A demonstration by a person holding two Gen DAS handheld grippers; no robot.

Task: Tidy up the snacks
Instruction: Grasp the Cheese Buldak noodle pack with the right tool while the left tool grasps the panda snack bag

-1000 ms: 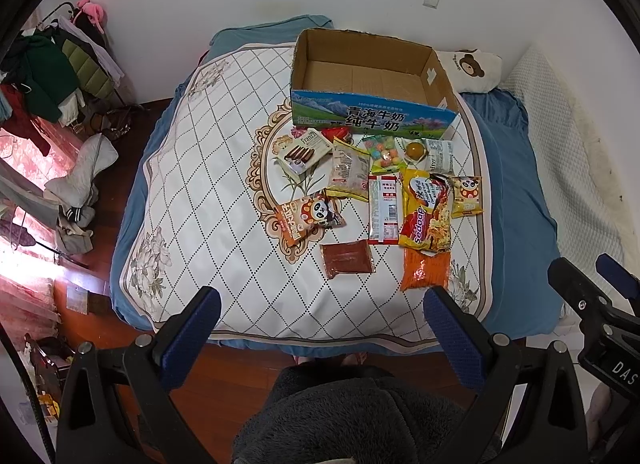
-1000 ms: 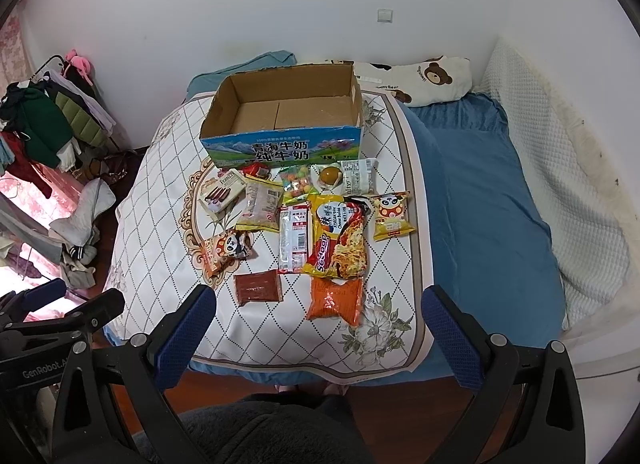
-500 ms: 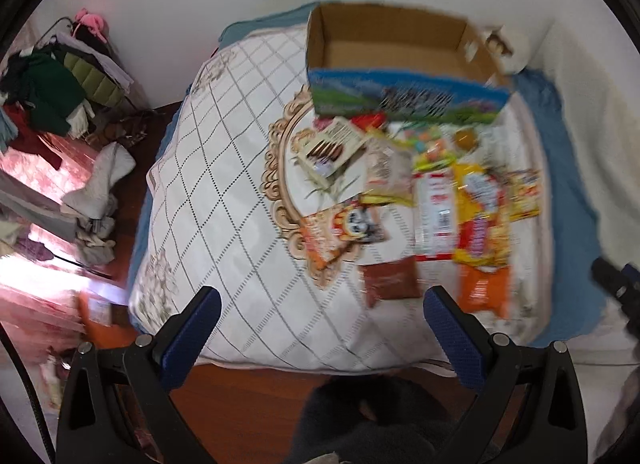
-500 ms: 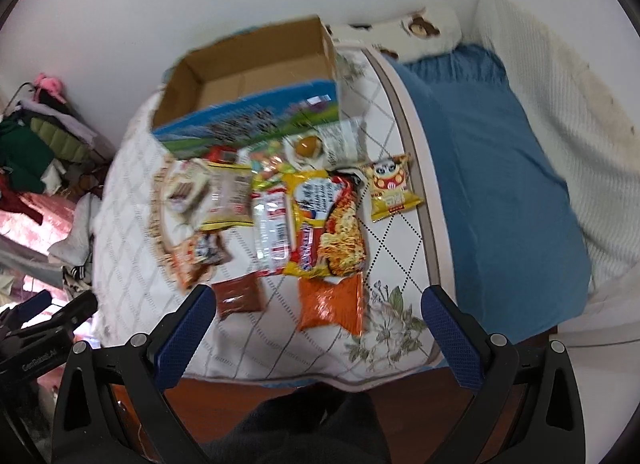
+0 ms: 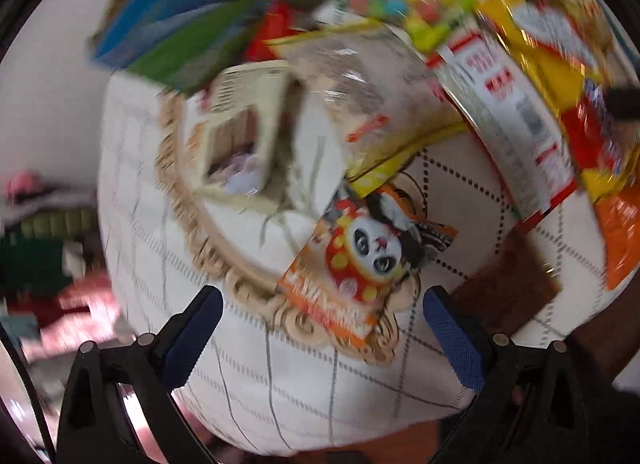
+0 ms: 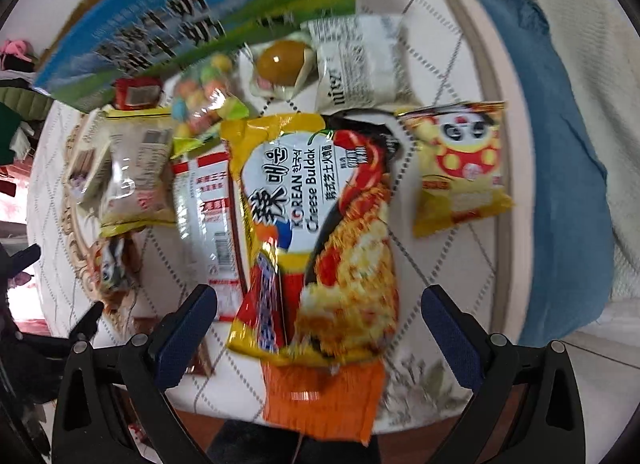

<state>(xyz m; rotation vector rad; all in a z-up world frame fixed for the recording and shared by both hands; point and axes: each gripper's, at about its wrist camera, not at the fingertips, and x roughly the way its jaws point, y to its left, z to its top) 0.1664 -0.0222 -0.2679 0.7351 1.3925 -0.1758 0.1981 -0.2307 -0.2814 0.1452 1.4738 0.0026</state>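
Several snack packs lie on the quilted bed in front of a blue-sided cardboard box (image 6: 168, 20). My left gripper (image 5: 320, 328) is open and empty, low over an orange panda snack bag (image 5: 352, 268). A cream biscuit box (image 5: 236, 136) lies beyond it. My right gripper (image 6: 318, 328) is open and empty, just above the yellow Korean cheese noodle pack (image 6: 316, 232), with an orange packet (image 6: 324, 400) between its fingers. A yellow panda bag (image 6: 460, 164) lies to the right.
A brown packet (image 5: 508, 284), a white-red pack (image 5: 512, 120) and a candy bag (image 6: 204, 92) lie among the snacks. An egg pack (image 6: 280, 60) and a white pack (image 6: 356, 60) sit by the box. The blue sheet (image 6: 552, 144) is on the right, clothes (image 5: 44, 248) on the left.
Both grippers have dropped quickly from high above the bed to just over the snacks. The views are now blurred by motion. Both stay open.
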